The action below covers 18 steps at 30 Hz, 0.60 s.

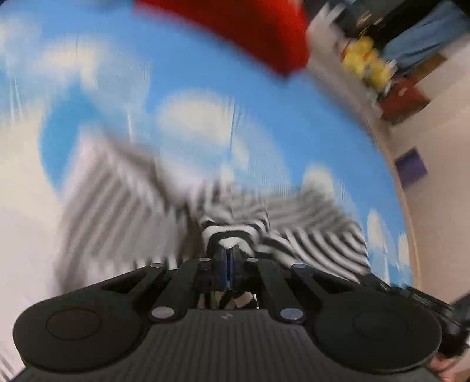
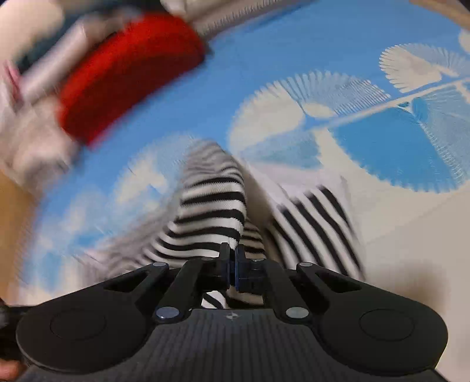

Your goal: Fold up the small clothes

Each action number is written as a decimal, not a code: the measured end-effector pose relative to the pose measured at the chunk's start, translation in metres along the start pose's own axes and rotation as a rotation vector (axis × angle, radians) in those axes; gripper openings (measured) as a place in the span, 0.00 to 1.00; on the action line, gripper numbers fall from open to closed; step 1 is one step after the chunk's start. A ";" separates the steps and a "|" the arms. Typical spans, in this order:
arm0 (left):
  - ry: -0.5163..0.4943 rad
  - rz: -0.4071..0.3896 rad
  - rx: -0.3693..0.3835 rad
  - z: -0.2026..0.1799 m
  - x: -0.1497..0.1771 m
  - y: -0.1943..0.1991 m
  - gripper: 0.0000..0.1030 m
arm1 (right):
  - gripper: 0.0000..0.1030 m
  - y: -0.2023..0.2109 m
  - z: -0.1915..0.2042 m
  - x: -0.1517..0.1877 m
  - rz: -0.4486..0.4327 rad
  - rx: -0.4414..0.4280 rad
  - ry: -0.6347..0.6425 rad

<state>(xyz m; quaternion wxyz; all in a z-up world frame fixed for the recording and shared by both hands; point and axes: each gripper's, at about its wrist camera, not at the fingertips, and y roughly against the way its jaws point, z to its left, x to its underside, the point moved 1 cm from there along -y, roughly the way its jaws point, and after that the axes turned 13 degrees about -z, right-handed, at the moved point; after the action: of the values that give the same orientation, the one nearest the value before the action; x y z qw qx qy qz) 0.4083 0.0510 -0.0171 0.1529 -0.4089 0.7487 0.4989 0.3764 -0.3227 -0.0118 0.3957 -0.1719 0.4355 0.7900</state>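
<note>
A black-and-white striped garment (image 1: 308, 232) hangs over the blue cloud-print cloth (image 1: 191, 73). My left gripper (image 1: 229, 249) is shut on a bunched edge of it, with fabric caught between the jaws. In the right wrist view the same striped garment (image 2: 211, 205) drapes forward from my right gripper (image 2: 232, 249), which is shut on another edge of it. Both views are blurred by motion.
A red folded cloth (image 1: 249, 26) lies at the far side of the blue cloth; it also shows in the right wrist view (image 2: 126, 76). Beyond it are pale items (image 2: 35, 141). Yellow soft toys (image 1: 364, 58) and a purple square (image 1: 411, 164) sit off to the right.
</note>
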 end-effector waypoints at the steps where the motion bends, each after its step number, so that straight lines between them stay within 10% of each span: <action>1: -0.040 -0.080 -0.008 0.000 -0.014 0.013 0.01 | 0.01 0.009 0.000 -0.006 -0.038 -0.059 -0.044; 6: -0.004 -0.166 0.001 0.029 -0.041 0.045 0.01 | 0.01 0.031 -0.009 -0.013 -0.072 -0.248 -0.188; 11: 0.034 0.294 -0.064 0.069 0.004 0.004 0.03 | 0.01 0.008 -0.033 0.030 0.326 0.008 -0.064; 13: 0.024 0.363 -0.084 0.076 0.017 -0.001 0.05 | 0.05 0.007 -0.029 0.045 0.355 0.134 0.127; 16: 0.030 0.311 -0.080 0.078 0.010 0.006 0.36 | 0.08 0.014 -0.017 0.041 0.250 0.143 0.223; 18: 0.092 0.246 -0.057 0.080 -0.001 0.013 0.50 | 0.30 0.017 -0.013 0.029 0.169 0.088 0.153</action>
<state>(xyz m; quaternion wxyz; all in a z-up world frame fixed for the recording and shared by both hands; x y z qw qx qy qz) 0.3842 0.1236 -0.0448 0.0446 -0.3406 0.7850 0.5156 0.3441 -0.3253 -0.0276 0.3003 -0.1769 0.5116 0.7854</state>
